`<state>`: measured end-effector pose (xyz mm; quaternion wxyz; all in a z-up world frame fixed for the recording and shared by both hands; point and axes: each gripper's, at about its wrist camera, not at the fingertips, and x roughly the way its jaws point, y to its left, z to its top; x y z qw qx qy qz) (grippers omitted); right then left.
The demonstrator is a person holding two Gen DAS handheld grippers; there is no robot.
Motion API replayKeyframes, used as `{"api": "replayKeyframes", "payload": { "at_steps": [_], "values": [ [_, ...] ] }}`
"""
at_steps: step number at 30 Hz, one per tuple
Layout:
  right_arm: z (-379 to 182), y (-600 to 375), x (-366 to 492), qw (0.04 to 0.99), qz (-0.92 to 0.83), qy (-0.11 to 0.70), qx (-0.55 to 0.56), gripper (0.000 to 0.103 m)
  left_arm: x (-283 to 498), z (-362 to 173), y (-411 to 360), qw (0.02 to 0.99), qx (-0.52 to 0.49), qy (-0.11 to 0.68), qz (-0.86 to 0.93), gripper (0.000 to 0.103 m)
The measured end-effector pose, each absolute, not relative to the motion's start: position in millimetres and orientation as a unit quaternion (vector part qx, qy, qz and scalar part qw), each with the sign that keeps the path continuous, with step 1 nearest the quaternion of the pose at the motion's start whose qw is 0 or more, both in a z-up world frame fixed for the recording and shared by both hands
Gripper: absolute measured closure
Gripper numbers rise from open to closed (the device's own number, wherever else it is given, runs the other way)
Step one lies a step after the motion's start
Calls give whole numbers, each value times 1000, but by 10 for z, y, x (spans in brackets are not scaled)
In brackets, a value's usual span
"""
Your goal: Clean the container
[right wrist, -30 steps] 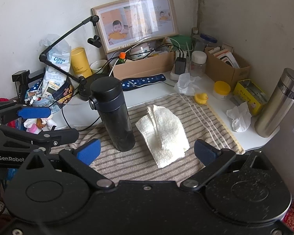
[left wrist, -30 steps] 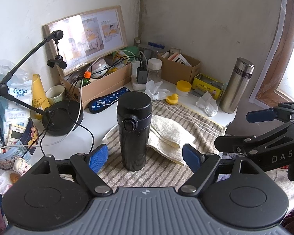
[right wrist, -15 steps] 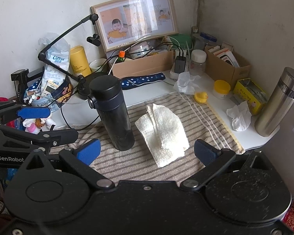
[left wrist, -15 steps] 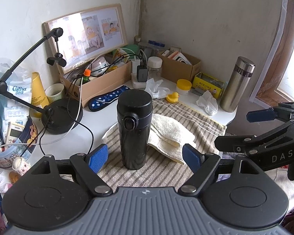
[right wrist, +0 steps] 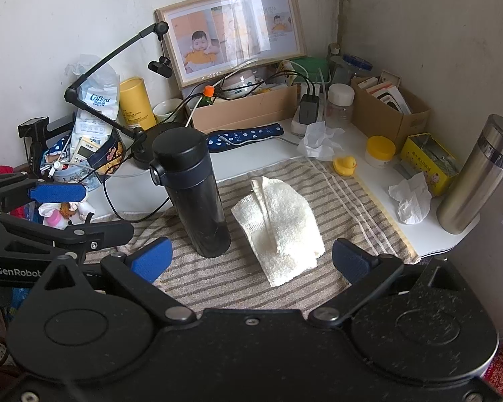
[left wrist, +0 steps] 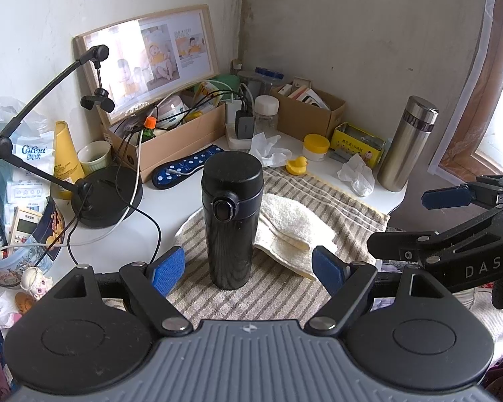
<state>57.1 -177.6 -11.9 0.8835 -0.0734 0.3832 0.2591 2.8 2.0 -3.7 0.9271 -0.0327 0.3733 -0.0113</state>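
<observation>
My left gripper (left wrist: 248, 269) hangs low over the near edge of the bench, its blue-padded fingers (left wrist: 166, 269) spread wide with nothing between them. My right gripper (right wrist: 251, 259) sits just beside it, fingers (right wrist: 350, 263) equally far apart and empty.

Just beyond my left fingertips, and in line with the gap between them, the black flask (left wrist: 232, 217) stands upright on the striped mat (left wrist: 338, 207), lid closed, its round button facing my left camera. Nothing of mine touches it. From the right camera the same flask (right wrist: 192, 194) stands left of centre.

Right beside it, on the same mat, lies the folded cream washcloth (right wrist: 280, 224), rumpled, straight ahead of my right fingers.

Farther back on the white bench (left wrist: 130, 231) a small yellow duck (right wrist: 344, 164) sits at the mat's far edge, near a yellow-lidded jar (right wrist: 380, 150) and crumpled tissues (right wrist: 410, 197). A steel thermos (right wrist: 476, 174) stands upright by the right-hand corner. At the left is the black round base of a lamp (left wrist: 107, 197). Against the wall stand cardboard boxes (right wrist: 248, 110) and a framed picture (right wrist: 231, 33).
</observation>
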Motion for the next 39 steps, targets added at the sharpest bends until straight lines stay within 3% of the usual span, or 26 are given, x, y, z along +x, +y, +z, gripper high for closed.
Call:
{"api": "replayKeyframes", "payload": {
  "at_steps": [23, 39],
  "values": [
    [-223, -1634, 543, 877, 263, 397, -66, 1, 164, -137, 31, 922, -34, 386, -15, 21],
    [-401, -1921, 1287, 868, 328, 368, -62, 1, 579, -327, 59, 911, -52, 410, 16, 20]
  ]
}}
